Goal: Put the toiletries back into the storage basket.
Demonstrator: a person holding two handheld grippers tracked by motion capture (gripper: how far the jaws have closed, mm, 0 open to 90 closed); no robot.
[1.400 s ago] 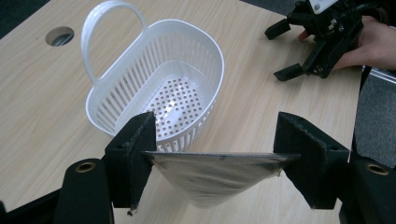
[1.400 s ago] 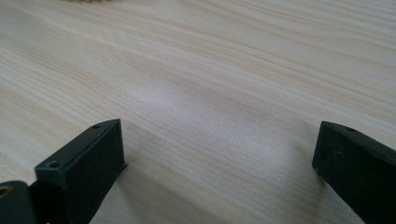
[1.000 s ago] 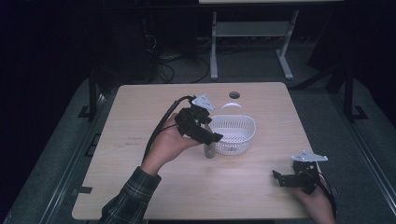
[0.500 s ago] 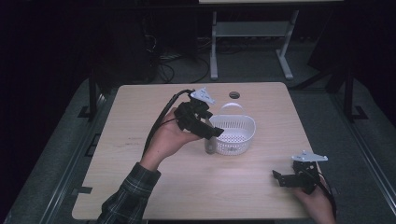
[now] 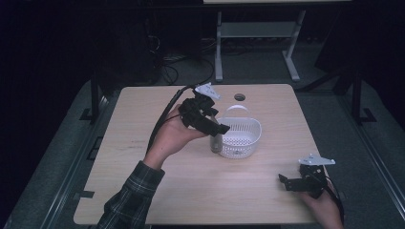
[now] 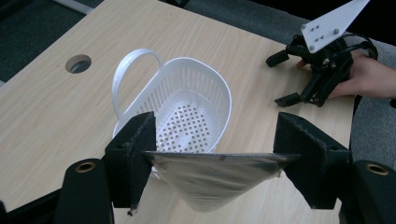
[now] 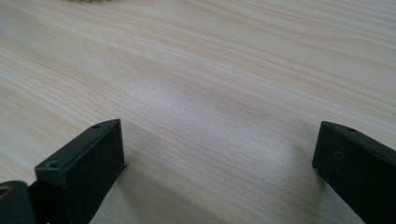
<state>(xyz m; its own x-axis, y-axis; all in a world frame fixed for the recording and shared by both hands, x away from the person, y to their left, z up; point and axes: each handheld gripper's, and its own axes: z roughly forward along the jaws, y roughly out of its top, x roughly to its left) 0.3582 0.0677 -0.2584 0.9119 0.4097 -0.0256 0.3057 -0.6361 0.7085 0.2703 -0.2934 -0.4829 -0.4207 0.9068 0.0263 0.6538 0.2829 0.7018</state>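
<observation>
While one left gripper (image 6: 212,163) clamps one clear cup (image 6: 215,179), one white basket (image 6: 187,107) sits beside

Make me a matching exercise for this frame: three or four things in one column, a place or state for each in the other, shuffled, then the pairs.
Things:
1. left gripper
2. right gripper
3. white basket
4. round hole

Places or states:
A. jaws apart with nothing between them, low over the table's near right corner
B. cut into the tabletop near the far edge
C. shut on a clear plastic bag
D. stands mid-table with its handle up and nothing inside

Pairs: 1-C, 2-A, 3-D, 4-B
</observation>
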